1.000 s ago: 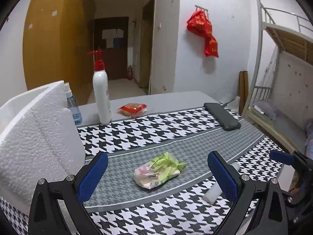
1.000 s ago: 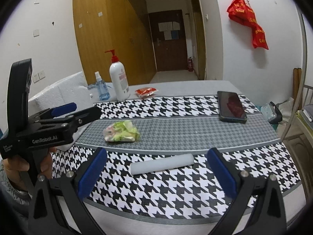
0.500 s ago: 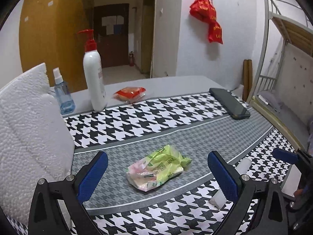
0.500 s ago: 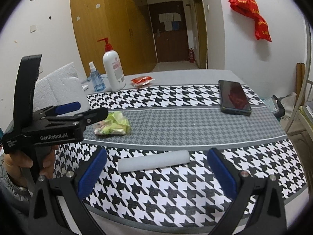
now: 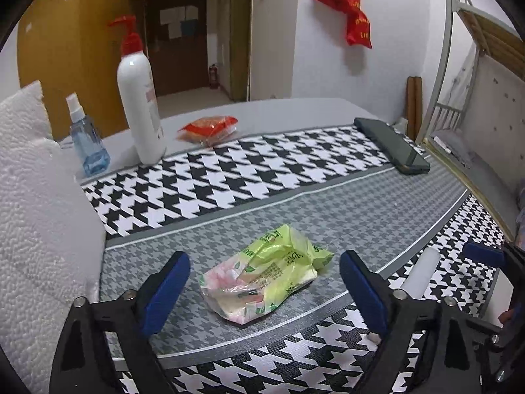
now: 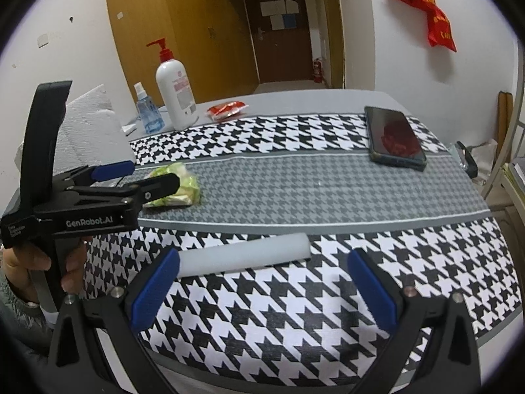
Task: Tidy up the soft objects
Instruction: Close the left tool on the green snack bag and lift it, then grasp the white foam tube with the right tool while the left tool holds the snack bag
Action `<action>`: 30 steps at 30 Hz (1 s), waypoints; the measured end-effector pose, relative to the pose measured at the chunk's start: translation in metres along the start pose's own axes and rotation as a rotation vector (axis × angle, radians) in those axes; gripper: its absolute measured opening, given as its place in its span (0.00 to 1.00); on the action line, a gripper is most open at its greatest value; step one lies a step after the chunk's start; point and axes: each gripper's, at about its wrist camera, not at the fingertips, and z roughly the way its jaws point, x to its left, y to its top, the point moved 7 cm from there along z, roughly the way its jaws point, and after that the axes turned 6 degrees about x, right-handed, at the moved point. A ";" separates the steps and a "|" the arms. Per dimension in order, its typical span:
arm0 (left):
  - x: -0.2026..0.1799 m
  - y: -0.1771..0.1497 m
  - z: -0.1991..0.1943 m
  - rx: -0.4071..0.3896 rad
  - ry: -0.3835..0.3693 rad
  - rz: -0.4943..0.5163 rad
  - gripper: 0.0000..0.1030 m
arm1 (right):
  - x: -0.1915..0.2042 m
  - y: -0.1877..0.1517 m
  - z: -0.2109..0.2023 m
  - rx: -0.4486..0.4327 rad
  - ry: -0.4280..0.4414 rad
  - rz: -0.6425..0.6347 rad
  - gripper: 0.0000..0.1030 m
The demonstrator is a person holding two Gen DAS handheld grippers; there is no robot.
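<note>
A green and pink tissue pack (image 5: 265,277) lies on the grey band of the houndstooth cloth. My left gripper (image 5: 264,290) is open with its blue pads on either side of the pack, close above it. The right wrist view shows the pack (image 6: 182,187) partly behind the left gripper (image 6: 144,175). A white foam cylinder (image 6: 244,256) lies crosswise just ahead of my open, empty right gripper (image 6: 262,289); it also shows in the left wrist view (image 5: 421,271). A red snack packet (image 5: 208,126) lies at the back.
A white foam block (image 5: 36,216) stands at the left. A white pump bottle (image 5: 139,98) and a small blue spray bottle (image 5: 88,142) stand behind it. A black phone (image 6: 393,138) lies at the right. A bunk bed frame (image 5: 475,75) is beyond the table's right edge.
My left gripper has moved forward and lower toward the tissue pack, which now sits between its pads. My right gripper has closed in on the foam cylinder.
</note>
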 end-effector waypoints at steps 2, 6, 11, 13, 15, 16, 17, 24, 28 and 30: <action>0.000 -0.002 0.005 0.016 0.010 0.007 0.84 | 0.000 -0.001 0.001 0.000 0.001 0.009 1.00; 0.002 -0.004 0.013 0.053 -0.002 0.003 0.66 | 0.002 -0.001 0.004 0.008 0.011 0.014 1.00; 0.000 -0.005 0.020 0.083 -0.035 0.003 0.55 | 0.007 -0.003 0.007 0.026 0.000 0.036 1.00; -0.002 -0.005 0.021 0.087 -0.057 0.007 0.51 | 0.008 -0.003 0.007 0.028 -0.003 0.049 1.00; -0.001 -0.005 0.021 0.082 -0.069 -0.005 0.47 | 0.009 -0.002 0.006 0.024 -0.015 0.062 1.00; 0.000 -0.004 0.020 0.078 -0.071 -0.007 0.46 | 0.009 -0.002 0.005 0.020 -0.018 0.072 1.00; 0.000 -0.004 0.018 0.068 -0.072 -0.007 0.46 | 0.010 -0.002 0.005 0.021 -0.018 0.080 1.00; 0.001 -0.003 -0.014 -0.048 -0.124 -0.017 0.45 | 0.017 -0.004 0.005 0.025 -0.047 0.129 1.00; 0.009 -0.001 -0.034 -0.127 -0.112 -0.050 0.45 | 0.017 -0.004 0.005 0.022 -0.081 0.167 1.00; 0.010 -0.002 -0.043 -0.153 -0.117 -0.056 0.45 | 0.018 -0.003 0.005 0.017 -0.097 0.188 1.00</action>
